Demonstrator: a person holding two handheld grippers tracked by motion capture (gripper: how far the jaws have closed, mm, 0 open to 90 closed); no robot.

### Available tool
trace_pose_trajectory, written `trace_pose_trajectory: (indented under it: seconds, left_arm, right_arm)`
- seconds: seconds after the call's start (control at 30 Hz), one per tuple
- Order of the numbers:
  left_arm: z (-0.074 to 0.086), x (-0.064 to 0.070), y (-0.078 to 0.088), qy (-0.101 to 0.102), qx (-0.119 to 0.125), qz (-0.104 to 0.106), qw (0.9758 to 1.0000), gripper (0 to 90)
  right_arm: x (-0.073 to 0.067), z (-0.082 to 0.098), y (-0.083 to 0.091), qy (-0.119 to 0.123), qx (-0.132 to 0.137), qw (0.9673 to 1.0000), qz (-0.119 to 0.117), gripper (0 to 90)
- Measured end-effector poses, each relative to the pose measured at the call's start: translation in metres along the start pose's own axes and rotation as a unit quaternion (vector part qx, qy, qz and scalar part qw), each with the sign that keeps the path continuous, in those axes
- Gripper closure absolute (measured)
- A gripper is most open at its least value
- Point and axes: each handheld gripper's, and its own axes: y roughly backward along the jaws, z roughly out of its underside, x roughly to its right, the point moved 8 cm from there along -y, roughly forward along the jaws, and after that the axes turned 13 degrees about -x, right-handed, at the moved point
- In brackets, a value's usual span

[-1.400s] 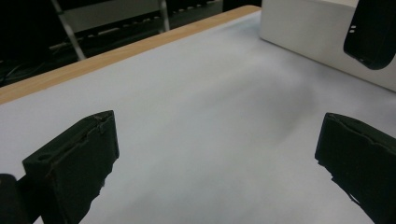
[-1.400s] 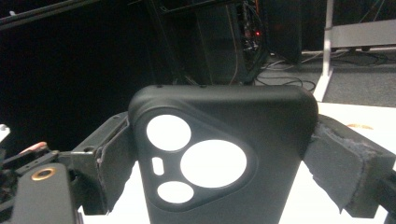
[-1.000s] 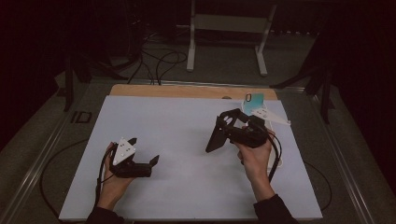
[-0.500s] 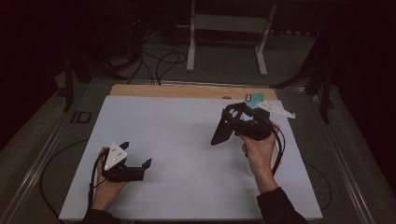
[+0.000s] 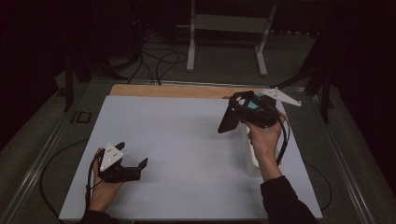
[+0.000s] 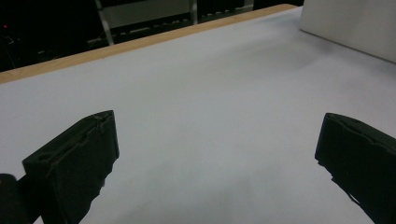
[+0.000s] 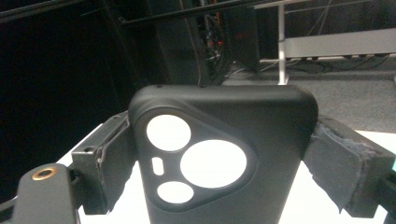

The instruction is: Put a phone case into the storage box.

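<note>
the right tongs [image 5: 233, 116] are clamped on a black phone case [image 7: 219, 158], gripping it across its width so its long axis runs out past the jaws, held up above the far right of the desk [image 5: 187, 135]. the left tongs [image 5: 133, 165] rest low at the near left, jaws wide apart and empty, well apart from the case. a white box [image 6: 350, 23] stands on the desk between the two, nearer the right hand.
</note>
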Motion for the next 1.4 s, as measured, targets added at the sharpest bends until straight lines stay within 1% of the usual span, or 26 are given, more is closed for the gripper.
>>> trace_pose_trajectory:
  seconds: [0.23,0.5,0.57,0.6,0.63,0.7,0.9,1.0,1.07,1.17,1.23,1.4]
  left_arm:
    - [0.001,-0.002,0.000,0.004,0.000,-0.002,1.0000,0.0]
    - [0.001,-0.002,0.000,0.006,0.000,-0.003,1.0000,0.0]
    - [0.001,-0.002,0.000,0.006,0.000,-0.002,1.0000,0.0]
    - [0.001,-0.003,0.000,0.006,0.000,-0.003,1.0000,0.0]
    - [0.001,-0.003,0.001,0.007,0.001,-0.004,1.0000,0.0]
    - [0.002,-0.004,0.001,0.008,0.000,-0.004,1.0000,0.0]
    - [0.002,-0.003,0.000,0.008,-0.002,-0.003,1.0000,0.0]
    - [0.002,-0.003,0.000,0.009,-0.002,-0.003,1.0000,0.0]
    - [0.002,-0.003,0.000,0.009,-0.002,-0.003,1.0000,0.0]
    - [0.002,-0.003,0.000,0.009,-0.002,-0.003,1.0000,0.0]
    - [0.002,-0.003,0.001,0.009,-0.001,-0.003,1.0000,0.0]
    - [0.002,-0.003,0.001,0.009,0.000,-0.003,1.0000,0.0]
  right_arm:
    - [0.017,-0.014,0.001,-0.002,0.010,0.9997,0.024,14.4]
    - [0.042,-0.028,0.002,-0.011,0.019,0.9981,0.058,14.4]
    - [0.044,-0.029,0.002,-0.013,0.020,0.9979,0.060,14.4]
    - [0.048,-0.029,0.001,-0.014,0.019,0.9976,0.065,14.4]
    - [0.056,-0.031,0.000,-0.017,0.018,0.9965,0.079,14.4]
    - [0.062,-0.031,-0.001,-0.014,0.015,0.9956,0.092,14.4]
    - [0.078,-0.030,-0.006,-0.010,0.008,0.9919,0.126,14.3]
    - [0.085,-0.028,-0.008,0.001,0.001,0.9892,0.147,14.3]
    - [0.089,-0.028,-0.009,0.003,-0.002,0.9874,0.158,14.3]
    - [0.096,-0.027,-0.009,-0.003,-0.004,0.9866,0.163,14.3]
    - [0.101,-0.025,-0.011,-0.006,-0.008,0.9852,0.171,14.3]
    - [0.109,-0.018,-0.018,-0.017,-0.019,0.9839,0.177,14.3]
